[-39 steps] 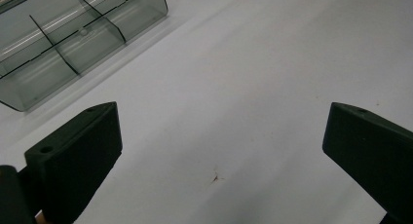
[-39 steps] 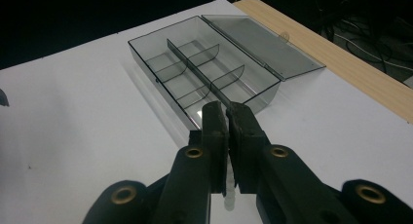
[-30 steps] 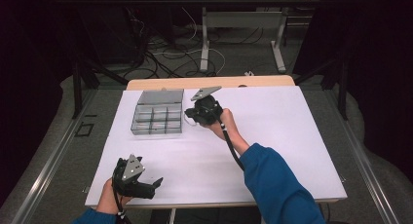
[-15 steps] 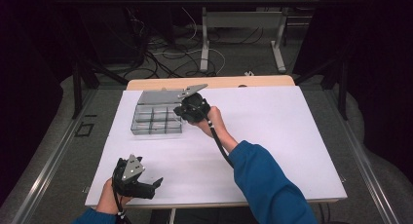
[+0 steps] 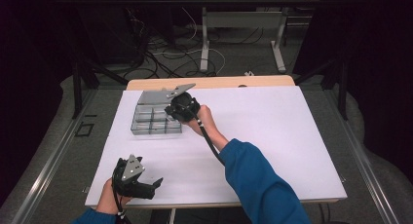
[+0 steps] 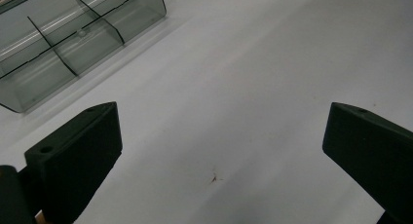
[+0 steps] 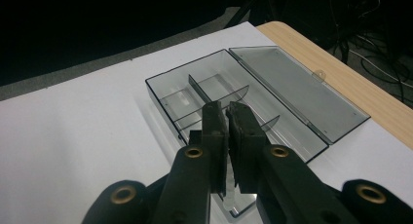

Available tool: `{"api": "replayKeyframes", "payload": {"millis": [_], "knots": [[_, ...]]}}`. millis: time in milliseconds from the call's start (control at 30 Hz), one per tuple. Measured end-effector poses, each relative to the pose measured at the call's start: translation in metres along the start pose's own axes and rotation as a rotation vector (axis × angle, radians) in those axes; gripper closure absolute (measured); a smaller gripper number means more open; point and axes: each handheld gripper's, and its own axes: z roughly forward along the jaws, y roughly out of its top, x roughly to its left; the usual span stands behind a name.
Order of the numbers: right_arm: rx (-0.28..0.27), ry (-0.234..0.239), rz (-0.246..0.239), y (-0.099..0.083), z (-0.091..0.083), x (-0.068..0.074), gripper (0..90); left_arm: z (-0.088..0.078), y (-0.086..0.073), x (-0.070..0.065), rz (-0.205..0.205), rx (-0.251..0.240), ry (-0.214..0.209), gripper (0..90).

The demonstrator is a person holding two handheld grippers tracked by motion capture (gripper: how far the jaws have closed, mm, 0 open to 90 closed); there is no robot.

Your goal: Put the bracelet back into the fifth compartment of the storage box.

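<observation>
From the high view we've got the right tool [image 5: 176, 108] over the near right corner of the clear compartment box [image 5: 151, 121], which sits at the far left of the white bench [image 5: 272, 136], lid laid open behind it; the left tool [image 5: 136, 182] rests low at the near edge. In the left gripper view our jaws stand wide apart over bare bench, the box well off ahead. In the right gripper view the jaws are pressed nearly together, and something pale and slim [image 7: 229, 197] peeks out beneath them, though we can't tell what it is, or whether it's truly gripped. If we're dropping it in, we'd centre over one compartment, clear of the dividers, before letting go.
</observation>
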Motion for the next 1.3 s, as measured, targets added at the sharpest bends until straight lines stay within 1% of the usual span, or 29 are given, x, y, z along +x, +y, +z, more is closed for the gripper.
{"api": "replayKeyframes", "payload": {"millis": [67, 133, 200, 333, 367, 400, 433, 467, 500, 600, 633, 733, 767, 900, 967, 1000, 1033, 1067, 1133, 1167, 1200, 1233, 1300], "knots": [[0.011, 0.007, 0.002, 0.001, 0.002, 0.002, 86.1, 0.0, 0.0, 0.0, 0.0, -0.001, 0.0, 0.7], [0.015, 0.007, -0.007, 0.002, 0.005, 0.003, 86.1, 0.0, 0.0, 0.0, 0.0, -0.001, 0.0, 0.6], [0.002, 0.0, -0.009, 0.002, 0.009, 0.005, 86.1, 0.0, 0.0, 0.0, -0.001, -0.001, 0.0, 0.6], [0.011, 0.003, -0.017, 0.002, 0.016, 0.005, 86.1, 0.0, 0.0, 0.0, 0.001, 0.0, -0.001, 0.6], [0.02, 0.005, -0.017, 0.002, 0.017, 0.005, 86.1, -0.001, 0.0, 0.0, 0.002, 0.007, -0.005, 0.6], [0.013, -0.003, -0.013, 0.002, 0.019, 0.006, 86.0, -0.001, 0.0, 0.0, 0.002, 0.007, -0.005, 0.7], [0.022, 0.007, -0.015, 0.002, 0.02, 0.006, 86.0, 0.0, 0.0, 0.0, 0.0, -0.001, -0.001, 0.6], [0.022, 0.007, -0.015, 0.002, 0.02, 0.006, 86.0, 0.0, 0.0, 0.0, -0.002, -0.001, -0.003, 0.6], [0.019, 0.003, -0.02, 0.003, 0.023, 0.006, 86.0, 0.0, 0.0, 0.0, 0.002, 0.003, -0.004, 0.6], [0.015, 0.0, -0.016, 0.003, 0.026, 0.007, 86.0, -0.001, 0.0, 0.0, -0.001, 0.006, -0.007, 0.6], [0.015, -0.006, -0.016, 0.004, 0.029, 0.007, 85.9, 0.0, 0.0, 0.0, -0.003, -0.002, -0.002, 0.6], [0.034, 0.0, -0.018, 0.005, 0.032, 0.009, 85.9, 0.0, 0.0, 0.0, -0.004, -0.002, -0.003, 0.6], [0.025, -0.007, -0.024, 0.005, 0.035, 0.009, 85.9, 0.0, 0.0, 0.0, 0.0, -0.001, -0.003, 0.6], [0.031, -0.002, -0.021, 0.005, 0.039, 0.011, 85.8, 0.0, 0.0, 0.0, -0.004, -0.003, -0.004, 0.6], [0.043, -0.001, -0.029, 0.005, 0.043, 0.013, 85.7, 0.0, 0.0, 0.0, -0.003, -0.002, -0.005, 0.7], [0.053, -0.001, -0.022, 0.005, 0.044, 0.014, 85.7, 0.0, 0.0, 0.0, -0.003, -0.002, -0.005, 0.7], [0.053, -0.001, -0.022, 0.005, 0.044, 0.014, 85.7, 0.0, 0.0, 0.0, -0.003, -0.003, -0.005, 0.7], [0.052, -0.003, -0.032, 0.005, 0.047, 0.015, 85.6, 0.0, 0.0, 0.0, -0.002, -0.002, -0.006, 0.7], [0.055, -0.004, -0.026, 0.005, 0.049, 0.017, 85.6, 0.0, 0.0, 0.0, -0.001, 0.001, -0.005, 0.7], [0.042, -0.014, -0.035, 0.005, 0.051, 0.017, 85.6, 0.001, 0.0, 0.0, -0.002, -0.003, -0.006, 0.6], [0.051, -0.006, -0.029, 0.006, 0.051, 0.017, 85.5, 0.001, 0.0, 0.0, -0.002, -0.003, -0.006, 0.7], [0.055, -0.008, -0.023, 0.006, 0.052, 0.018, 85.4, 0.0, 0.0, 0.0, -0.004, -0.002, -0.008, 0.7], [0.059, -0.011, -0.036, 0.006, 0.055, 0.018, 85.3, 0.0, 0.0, 0.0, -0.004, -0.002, -0.008, 0.7]]}}
